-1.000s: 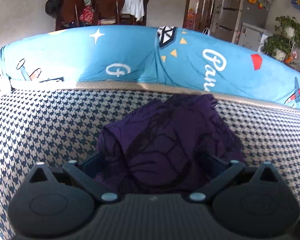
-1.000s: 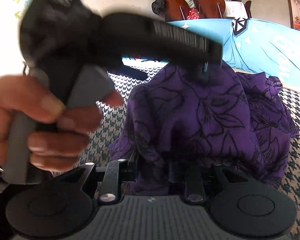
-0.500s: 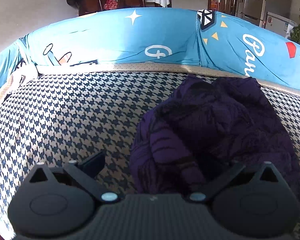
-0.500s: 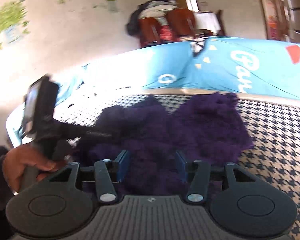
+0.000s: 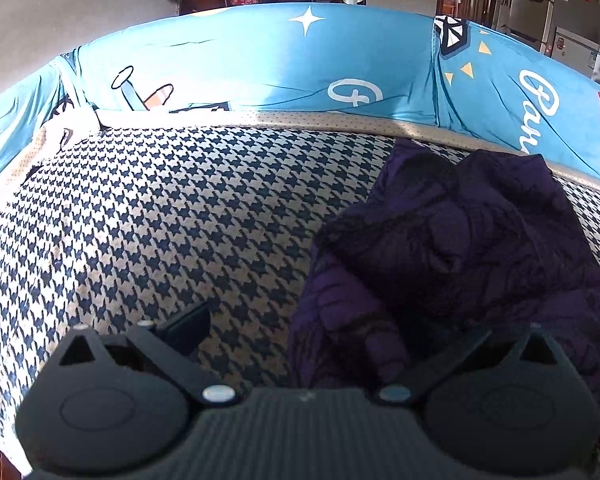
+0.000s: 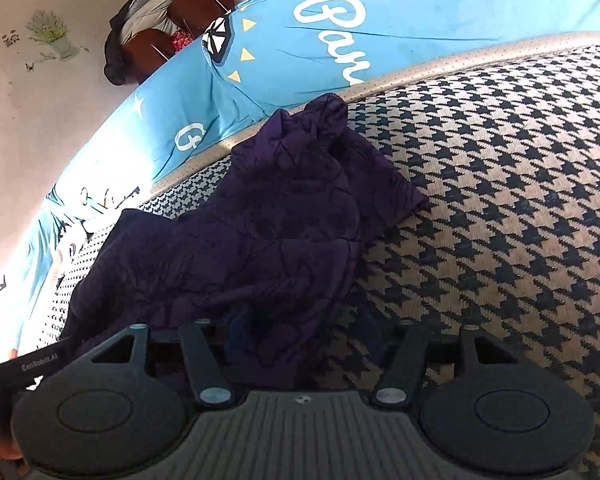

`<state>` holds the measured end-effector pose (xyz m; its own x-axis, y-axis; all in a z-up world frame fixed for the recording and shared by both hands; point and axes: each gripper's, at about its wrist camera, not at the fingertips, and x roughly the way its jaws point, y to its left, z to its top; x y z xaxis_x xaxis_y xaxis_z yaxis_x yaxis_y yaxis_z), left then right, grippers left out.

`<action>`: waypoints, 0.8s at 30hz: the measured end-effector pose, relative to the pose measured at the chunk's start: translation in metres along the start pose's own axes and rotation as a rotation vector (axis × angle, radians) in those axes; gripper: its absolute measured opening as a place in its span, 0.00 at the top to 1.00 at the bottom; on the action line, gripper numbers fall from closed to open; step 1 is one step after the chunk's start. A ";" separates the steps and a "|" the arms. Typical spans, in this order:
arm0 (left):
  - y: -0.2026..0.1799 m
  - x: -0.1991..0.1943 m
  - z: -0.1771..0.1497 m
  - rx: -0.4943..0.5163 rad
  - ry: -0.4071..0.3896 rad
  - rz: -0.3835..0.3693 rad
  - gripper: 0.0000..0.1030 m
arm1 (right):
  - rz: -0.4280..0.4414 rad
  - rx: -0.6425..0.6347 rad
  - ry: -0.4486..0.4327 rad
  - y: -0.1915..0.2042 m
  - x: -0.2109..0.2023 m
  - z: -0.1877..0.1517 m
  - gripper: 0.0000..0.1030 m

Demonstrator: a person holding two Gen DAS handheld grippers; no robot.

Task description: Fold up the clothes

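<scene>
1. risk: the purple garment (image 6: 268,240) is bunched in loose, overlapping folds on the houndstooth cover (image 6: 500,200); if a single outer layer is caught at the next pinch, the bundle is likely to be dragged open unevenly and no clean fold obtained.
2. risk: a lobe of cloth is draped between the right gripper (image 6: 304,344) jaws while they are opening; if the tool is drawn away before the cloth is clear, the hem may be snagged on a finger and pulled with it.
3. risk: the garment's far edge is lying against the blue printed backrest (image 6: 380,20) seam at 12 o'clock; cloth pushed further that way may be trapped in the gap.
4. right gripper state: the jaws are parting, about half spread; fabric is seen between them, with no pad pressing on it.
5. left gripper (image 5: 320,332) state: the jaws are spread wide; nothing is clamped.
6. location, left wrist view: the garment (image 5: 460,260) is found from 12 to 3 o'clock of the gripper, its near fold hiding the right finger.
7. location, right wrist view: the garment is spread from 9 to 12 o'clock of the gripper.
</scene>
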<state>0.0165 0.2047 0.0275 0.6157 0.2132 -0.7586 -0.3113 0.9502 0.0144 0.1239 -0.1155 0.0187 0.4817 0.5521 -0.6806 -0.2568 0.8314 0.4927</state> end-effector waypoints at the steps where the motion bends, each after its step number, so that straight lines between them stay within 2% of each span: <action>1: 0.001 0.000 0.000 -0.001 0.001 0.000 0.00 | 0.009 0.012 0.009 0.000 0.004 0.001 0.39; 5: 0.003 0.001 -0.001 -0.003 0.005 0.007 0.00 | 0.055 0.067 0.052 -0.001 0.022 0.004 0.39; 9: 0.006 0.003 -0.002 -0.013 0.010 0.002 0.00 | 0.087 0.073 0.058 0.001 0.035 0.006 0.39; 11: 0.006 0.003 -0.002 -0.019 0.011 -0.005 0.00 | 0.112 0.079 0.060 0.001 0.038 0.007 0.52; 13: 0.006 0.003 -0.002 -0.026 0.012 -0.009 0.00 | 0.132 0.071 0.051 0.004 0.038 0.007 0.73; 15: 0.006 0.002 -0.001 -0.028 0.007 -0.009 0.00 | 0.135 0.034 0.030 0.011 0.035 0.009 0.86; 21: 0.004 -0.011 0.002 -0.032 -0.048 -0.003 0.00 | 0.163 -0.023 -0.095 0.021 0.010 0.020 0.91; 24: 0.003 -0.022 0.005 -0.039 -0.087 -0.042 0.00 | 0.181 -0.013 -0.165 0.020 -0.008 0.029 0.91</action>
<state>0.0058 0.2035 0.0477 0.6888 0.1937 -0.6985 -0.3106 0.9496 -0.0429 0.1397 -0.1047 0.0497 0.5566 0.6757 -0.4834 -0.3621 0.7210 0.5908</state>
